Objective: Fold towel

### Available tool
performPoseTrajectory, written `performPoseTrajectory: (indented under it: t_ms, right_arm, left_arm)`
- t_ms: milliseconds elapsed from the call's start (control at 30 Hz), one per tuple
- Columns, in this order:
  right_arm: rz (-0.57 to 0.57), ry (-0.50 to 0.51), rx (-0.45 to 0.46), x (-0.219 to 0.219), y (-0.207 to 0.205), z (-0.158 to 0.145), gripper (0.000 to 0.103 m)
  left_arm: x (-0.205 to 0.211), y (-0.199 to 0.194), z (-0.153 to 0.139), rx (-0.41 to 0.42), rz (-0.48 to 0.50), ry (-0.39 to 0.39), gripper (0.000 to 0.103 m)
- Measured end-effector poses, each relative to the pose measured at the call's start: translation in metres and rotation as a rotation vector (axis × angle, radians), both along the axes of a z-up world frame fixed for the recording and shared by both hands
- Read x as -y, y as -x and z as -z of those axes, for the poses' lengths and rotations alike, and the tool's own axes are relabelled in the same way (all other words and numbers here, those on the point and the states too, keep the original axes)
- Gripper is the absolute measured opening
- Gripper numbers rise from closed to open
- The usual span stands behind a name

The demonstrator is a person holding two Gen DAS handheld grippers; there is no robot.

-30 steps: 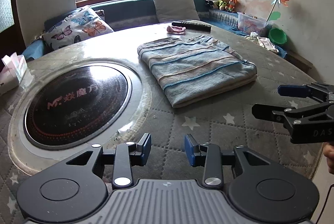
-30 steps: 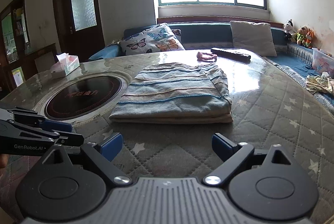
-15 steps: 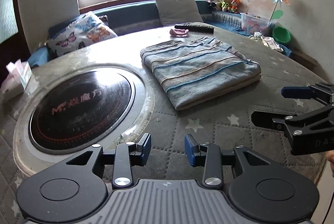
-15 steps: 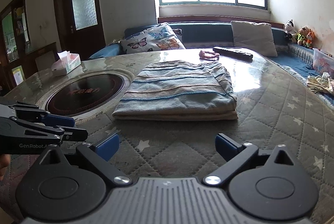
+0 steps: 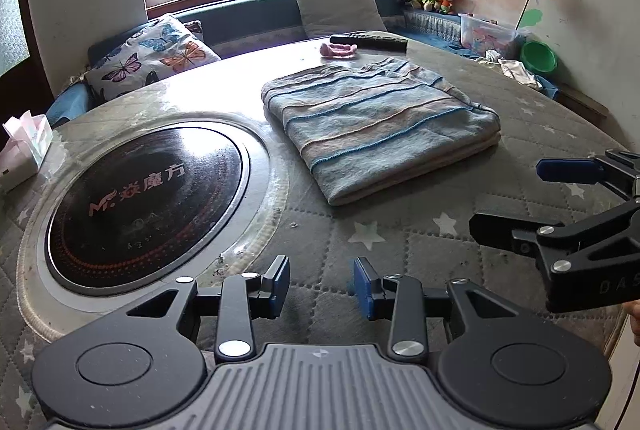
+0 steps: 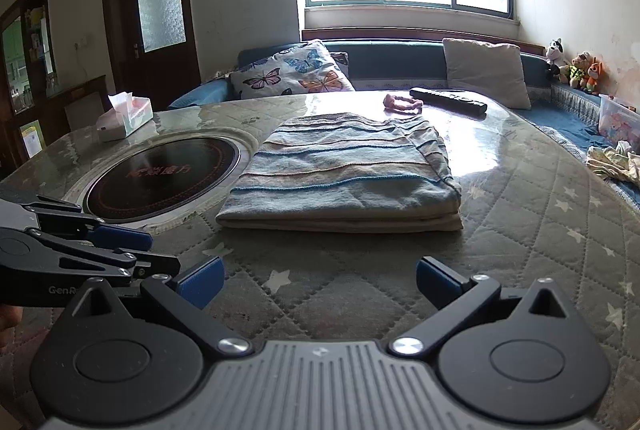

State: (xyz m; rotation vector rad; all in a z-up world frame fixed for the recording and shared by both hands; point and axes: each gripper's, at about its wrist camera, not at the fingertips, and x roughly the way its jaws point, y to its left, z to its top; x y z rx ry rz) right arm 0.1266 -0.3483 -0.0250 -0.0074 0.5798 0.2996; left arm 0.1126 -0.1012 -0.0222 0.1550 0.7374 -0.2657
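Observation:
A blue and beige striped towel [image 5: 376,127] [image 6: 340,175] lies folded into a thick rectangle on the round quilted table [image 5: 420,250]. My left gripper [image 5: 321,284] hovers over the table's near edge, well short of the towel, open with a narrow gap and nothing between its blue pads. My right gripper [image 6: 318,284] stands wide open and empty in front of the towel's near fold. Each gripper shows in the other's view: the right gripper [image 5: 520,193] at the right, the left gripper [image 6: 156,250] at the left.
A round black induction hob [image 5: 144,201] is set into the table left of the towel. A tissue box [image 6: 126,115] stands at the far left, with a remote control [image 6: 448,101] and a pink item [image 6: 402,103] behind the towel. Cushions line the bench under the window.
Both grippers have drawn slightly nearer to the towel, which looks larger in both views. The towel has not moved, and both grippers keep the same opening.

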Motion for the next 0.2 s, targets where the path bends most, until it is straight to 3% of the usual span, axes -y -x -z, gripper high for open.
performPoseTrajectory:
  t_ms: [200]
  right_arm:
    - [-0.003, -0.007, 0.001, -0.0027, -0.0026, -0.0008, 0.103]
  left_arm:
    - [-0.0004, -0.0024, -0.0019, 0.016, -0.007, 0.021, 0.038]
